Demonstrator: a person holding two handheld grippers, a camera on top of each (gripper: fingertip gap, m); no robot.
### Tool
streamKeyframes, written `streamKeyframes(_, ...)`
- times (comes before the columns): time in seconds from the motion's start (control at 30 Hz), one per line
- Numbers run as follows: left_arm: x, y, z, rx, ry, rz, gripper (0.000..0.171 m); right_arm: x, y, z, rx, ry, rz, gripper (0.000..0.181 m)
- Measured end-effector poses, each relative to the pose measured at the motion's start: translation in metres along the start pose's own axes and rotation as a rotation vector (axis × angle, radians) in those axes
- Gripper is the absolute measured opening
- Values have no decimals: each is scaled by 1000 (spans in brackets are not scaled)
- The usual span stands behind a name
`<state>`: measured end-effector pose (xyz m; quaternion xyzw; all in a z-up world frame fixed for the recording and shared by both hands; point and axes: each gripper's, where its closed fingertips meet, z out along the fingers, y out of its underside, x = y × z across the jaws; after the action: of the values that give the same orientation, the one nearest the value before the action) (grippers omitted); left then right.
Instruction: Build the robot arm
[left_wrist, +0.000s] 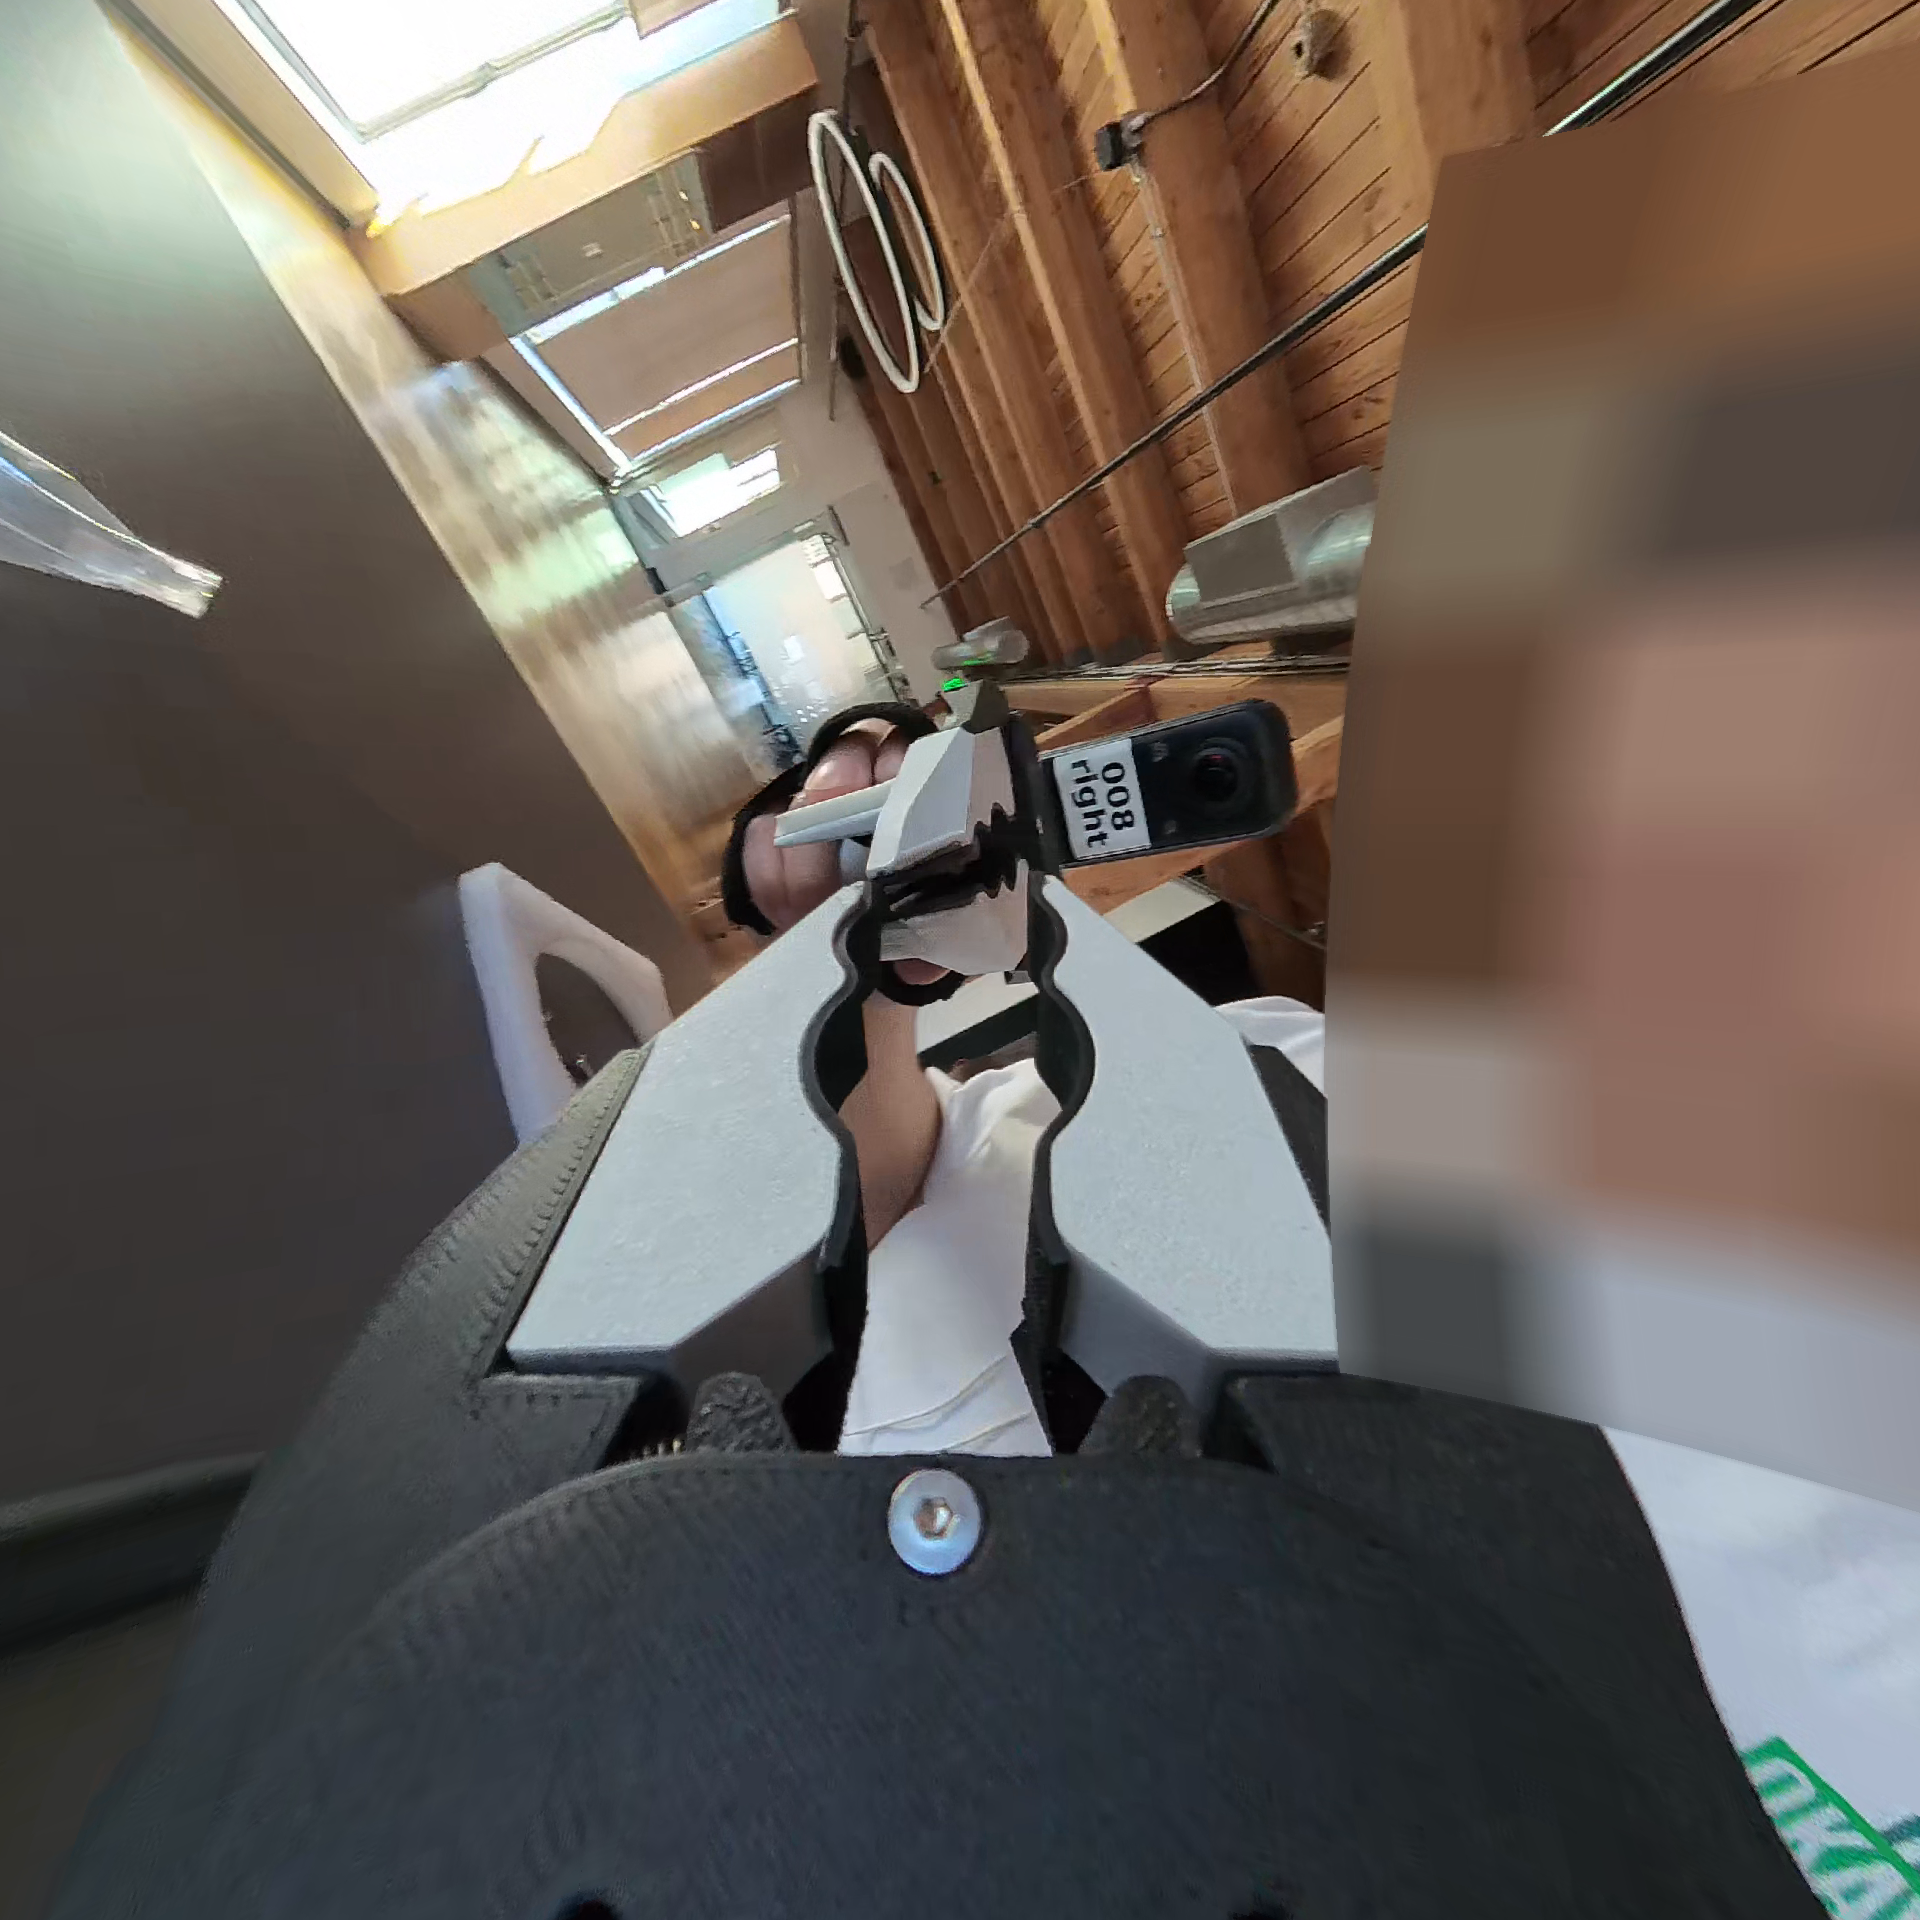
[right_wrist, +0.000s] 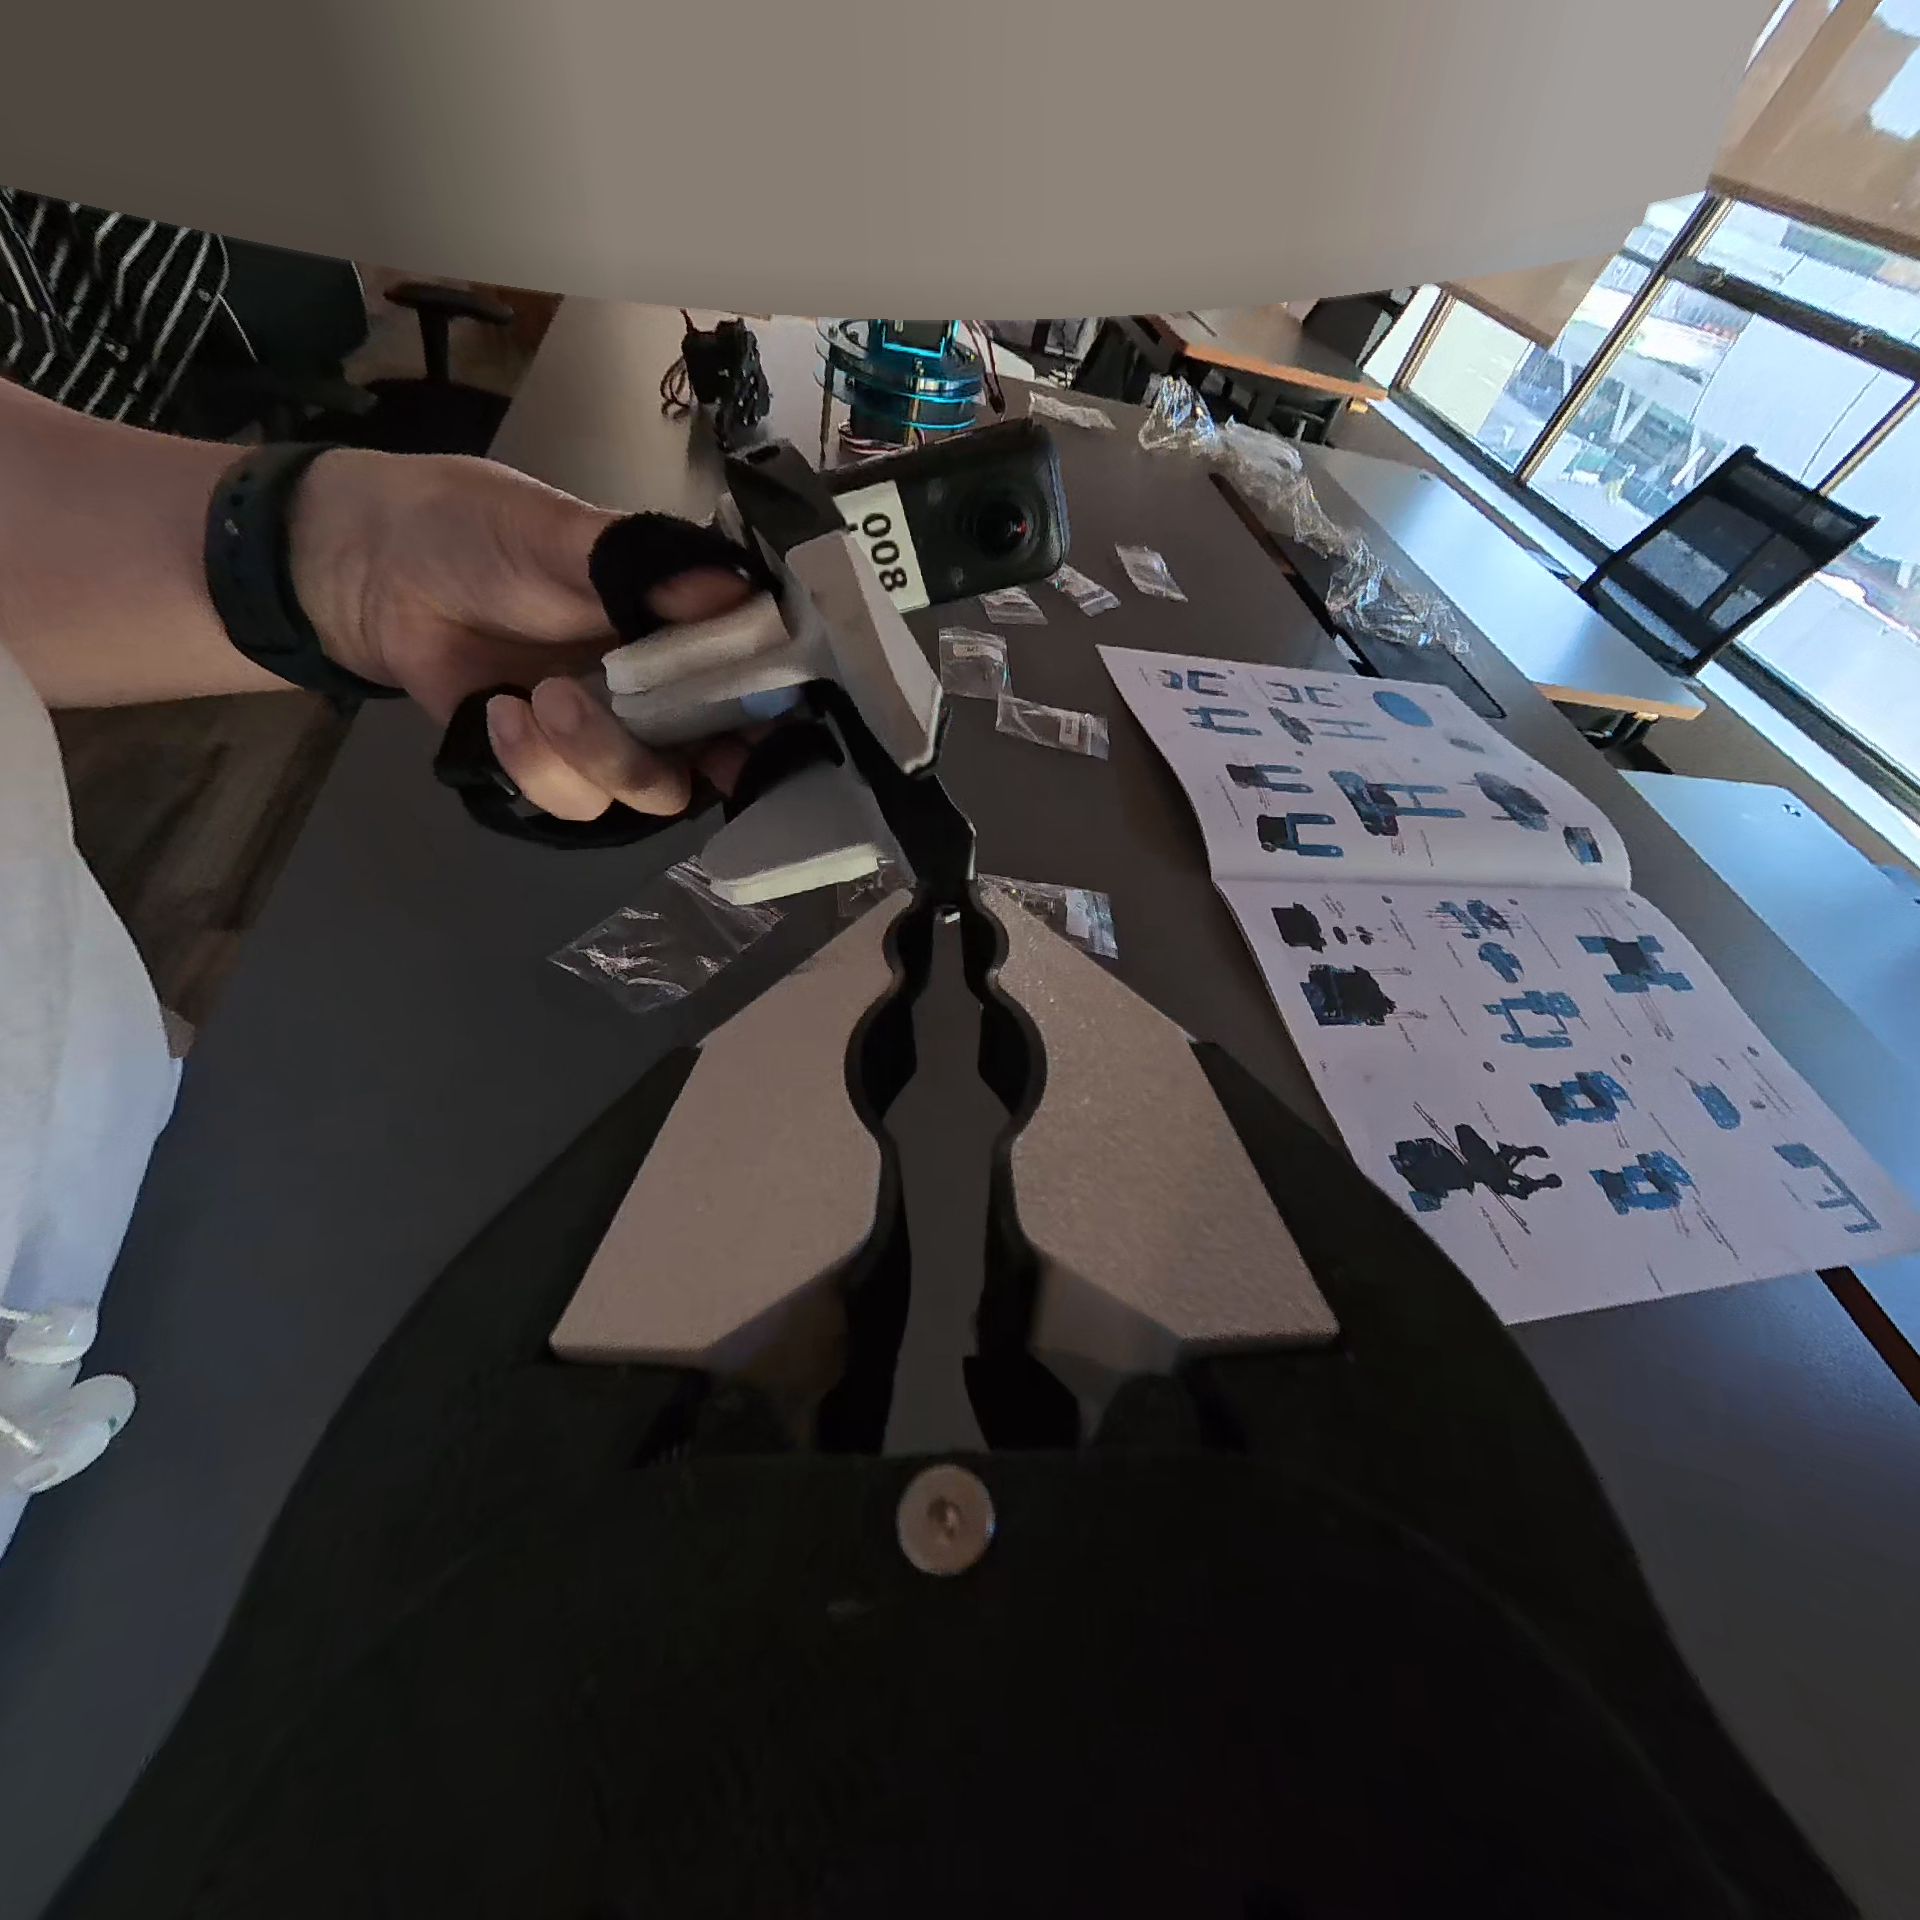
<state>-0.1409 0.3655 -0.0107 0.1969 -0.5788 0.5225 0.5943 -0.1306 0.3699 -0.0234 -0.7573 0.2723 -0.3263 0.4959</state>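
Observation:
The two grippers meet tip to tip above a dark table (right_wrist: 395, 1039). My left gripper (left_wrist: 951, 899) is open, and its jaws stand around the tips of the right gripper, whose grey finger (left_wrist: 935, 790) and camera (left_wrist: 1205, 779) show just ahead. My right gripper (right_wrist: 945, 914) is nearly shut, with the black tip of a left gripper finger (right_wrist: 940, 831) pinched between its pads. The left gripper's upper grey finger (right_wrist: 883, 665) and camera (right_wrist: 997, 530) show there, held by a hand (right_wrist: 436, 592). The other hand (left_wrist: 810, 831) holds the right gripper.
An open instruction booklet (right_wrist: 1455, 987) lies on the table to the right. Small clear bags (right_wrist: 1049, 722) lie scattered, one at the left (right_wrist: 655, 951). A blue-ringed device (right_wrist: 904, 379), crumpled plastic (right_wrist: 1299, 509) and a black mesh tray (right_wrist: 1725, 561) stand farther back. A person in white (left_wrist: 966, 1247) is close.

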Motion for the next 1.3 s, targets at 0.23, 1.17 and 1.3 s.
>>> streamKeyframes(0.23,-14,-7,-12,37,-55,-31,27,5,15,10,-64,-9,86,0)
streamKeyframes(1.17,-24,72,-66,-318,-481,527,14,-167,86,-24,-373,-643,6,15)
streamKeyframes(1.3,-3,82,-64,-230,-486,551,16,-183,95,-26,-406,-689,-51,15)
